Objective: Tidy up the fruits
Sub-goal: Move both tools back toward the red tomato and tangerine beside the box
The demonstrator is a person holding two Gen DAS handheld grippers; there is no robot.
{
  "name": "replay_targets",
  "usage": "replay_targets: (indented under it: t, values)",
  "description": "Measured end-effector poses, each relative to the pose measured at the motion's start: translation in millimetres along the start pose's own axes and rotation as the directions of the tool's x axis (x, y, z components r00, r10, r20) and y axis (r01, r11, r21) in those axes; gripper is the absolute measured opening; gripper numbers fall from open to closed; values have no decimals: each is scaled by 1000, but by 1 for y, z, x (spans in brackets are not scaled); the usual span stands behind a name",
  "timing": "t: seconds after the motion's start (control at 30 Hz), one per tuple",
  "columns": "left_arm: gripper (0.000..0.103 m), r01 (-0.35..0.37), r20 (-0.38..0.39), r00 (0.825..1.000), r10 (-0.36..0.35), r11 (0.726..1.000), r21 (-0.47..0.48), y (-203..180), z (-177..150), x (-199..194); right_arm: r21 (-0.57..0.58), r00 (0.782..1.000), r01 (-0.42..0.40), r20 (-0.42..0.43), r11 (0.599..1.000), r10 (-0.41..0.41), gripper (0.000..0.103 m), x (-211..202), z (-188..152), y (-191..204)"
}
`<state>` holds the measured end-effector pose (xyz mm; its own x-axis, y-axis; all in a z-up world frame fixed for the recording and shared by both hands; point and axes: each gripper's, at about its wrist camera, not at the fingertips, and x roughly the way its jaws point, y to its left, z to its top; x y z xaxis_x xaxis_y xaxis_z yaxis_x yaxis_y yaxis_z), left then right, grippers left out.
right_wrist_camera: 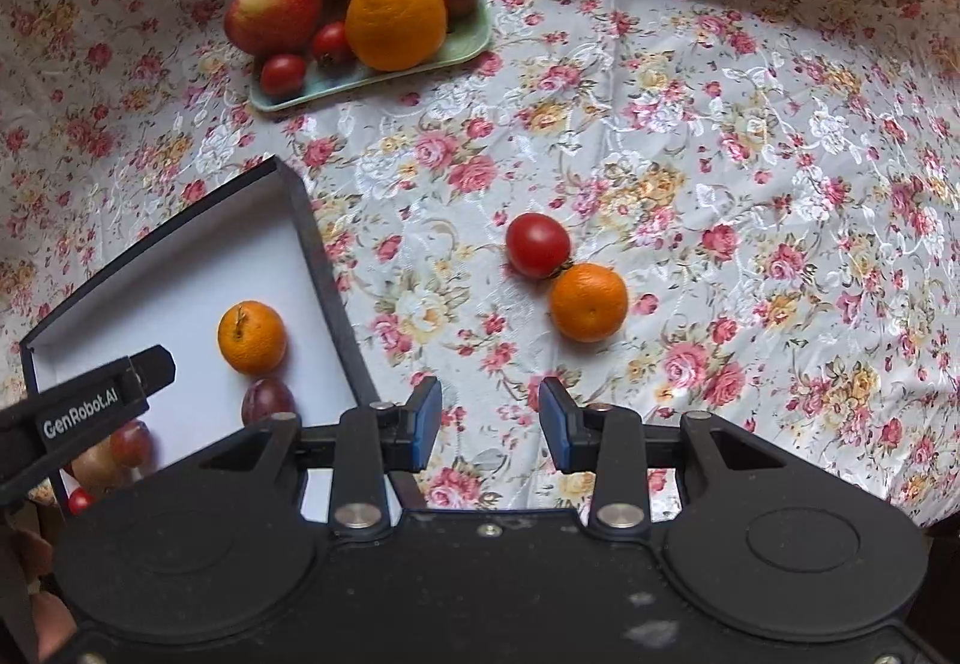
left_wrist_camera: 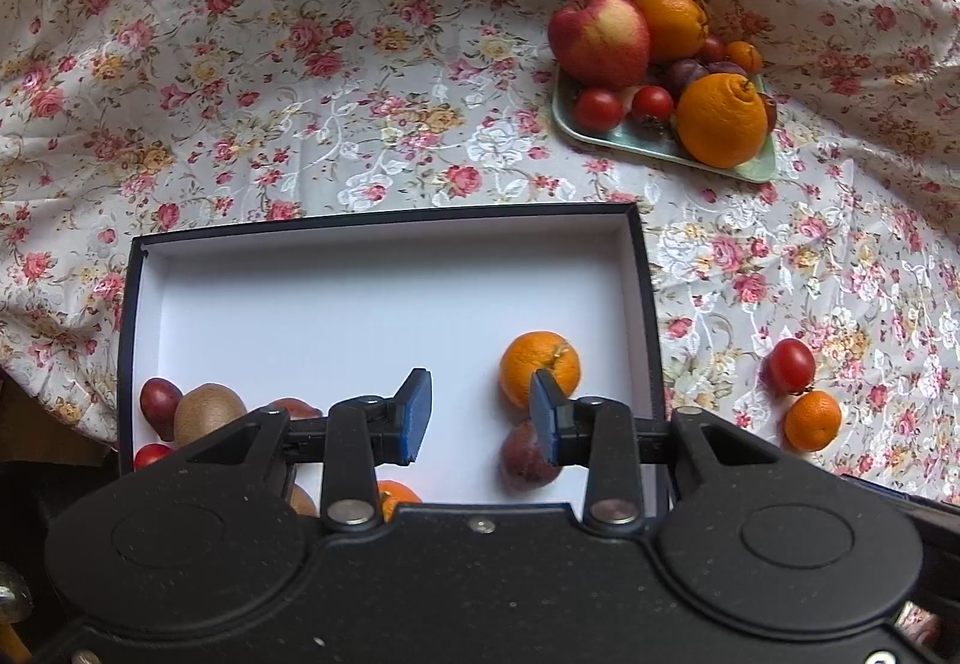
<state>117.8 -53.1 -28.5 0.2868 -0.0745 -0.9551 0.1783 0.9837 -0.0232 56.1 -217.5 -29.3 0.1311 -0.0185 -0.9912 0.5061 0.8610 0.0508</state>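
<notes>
Left wrist view: your left gripper (left_wrist_camera: 480,415) hangs over the near half of the box (left_wrist_camera: 651,328), blue pads spread with nothing between them. Just past the right pad sits a small orange (left_wrist_camera: 540,367), stem up, and a dark plum (left_wrist_camera: 528,460) lies nearer you, touching it or nearly so. Along the box's left wall you have a red plum (left_wrist_camera: 160,403), a brown kiwi (left_wrist_camera: 207,412) and more fruit half hidden under the gripper body. White floor in the far half of the box is bare. Beyond, on the flowered cloth (left_wrist_camera: 300,64), a pale green tray (left_wrist_camera: 606,136) is heaped with an apple (left_wrist_camera: 600,37), two big oranges, tomatoes and plums.

Right wrist view: your right gripper (right_wrist_camera: 490,421) hovers above the cloth, pads apart and holding nothing. Ahead of it a tomato (right_wrist_camera: 537,244) and a mandarin (right_wrist_camera: 588,301) lie touching, well clear of the box's dark right wall, with open cloth all round them. Tray sits far left, near the cloth's folds.
</notes>
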Motion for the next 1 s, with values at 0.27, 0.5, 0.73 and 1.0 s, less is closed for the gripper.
replay_targets:
  t: [0.27,0.5,0.73,1.0]
  values:
    - [44,29,-13,1000,-29,996,80,-45,-6,0,14,1000,-8,-13,1000,8,39,-7,7,-41]
    - [44,38,-23,999,-36,990,135,-79,-15,1,71,999,14,-53,997,-10,38,-5,5,-73]
    - [44,51,-43,998,-45,986,159,-103,-19,6,132,998,59,-16,989,-58,38,-11,3,-105]
    - [44,60,-73,996,-47,981,183,-121,-23,14,189,997,64,-43,980,-57,38,-5,3,-127]
